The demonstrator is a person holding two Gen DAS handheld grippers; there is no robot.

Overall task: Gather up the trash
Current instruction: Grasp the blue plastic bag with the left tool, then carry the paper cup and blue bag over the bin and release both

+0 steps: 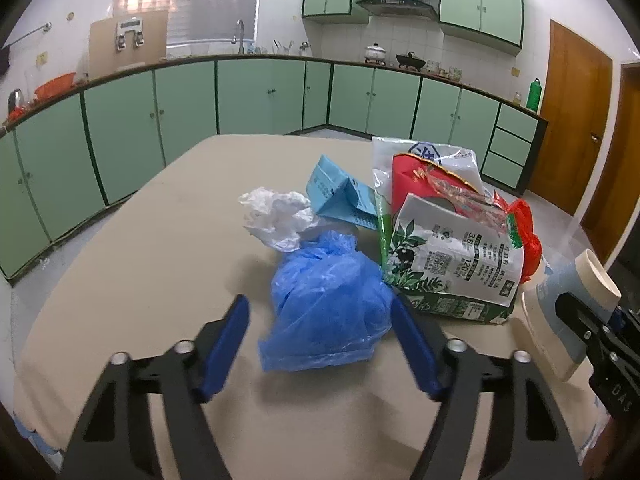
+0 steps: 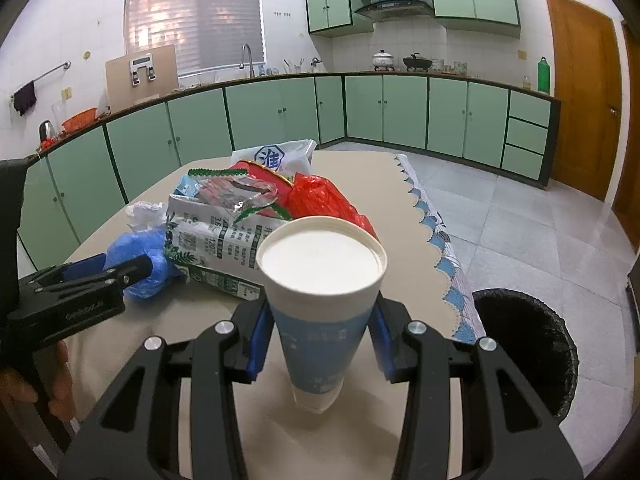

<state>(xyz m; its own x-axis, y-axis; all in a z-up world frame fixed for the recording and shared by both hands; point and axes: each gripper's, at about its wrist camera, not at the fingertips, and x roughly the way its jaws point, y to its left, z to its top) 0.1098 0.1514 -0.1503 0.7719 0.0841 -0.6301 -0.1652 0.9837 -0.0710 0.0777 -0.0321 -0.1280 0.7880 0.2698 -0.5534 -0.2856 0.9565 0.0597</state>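
Tongs [image 2: 318,334] around cup [image 2: 320,280], "120" on green-white pack [image 2: 216,240].

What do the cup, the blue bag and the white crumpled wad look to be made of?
Cup: apparently paper, matte, with a rolled rim and printed blue band.
Blue bag: thin plastic film, translucent, glossy wrinkles.
White wad: probably thin plastic or tissue; the creases leave it open.

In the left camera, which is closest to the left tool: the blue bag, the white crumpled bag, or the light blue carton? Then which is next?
1. Blue plastic bag, between the left tool's open fingers.
2. White crumpled bag, behind it, slightly left.
3. Light blue carton, farthest back, right of the white bag.
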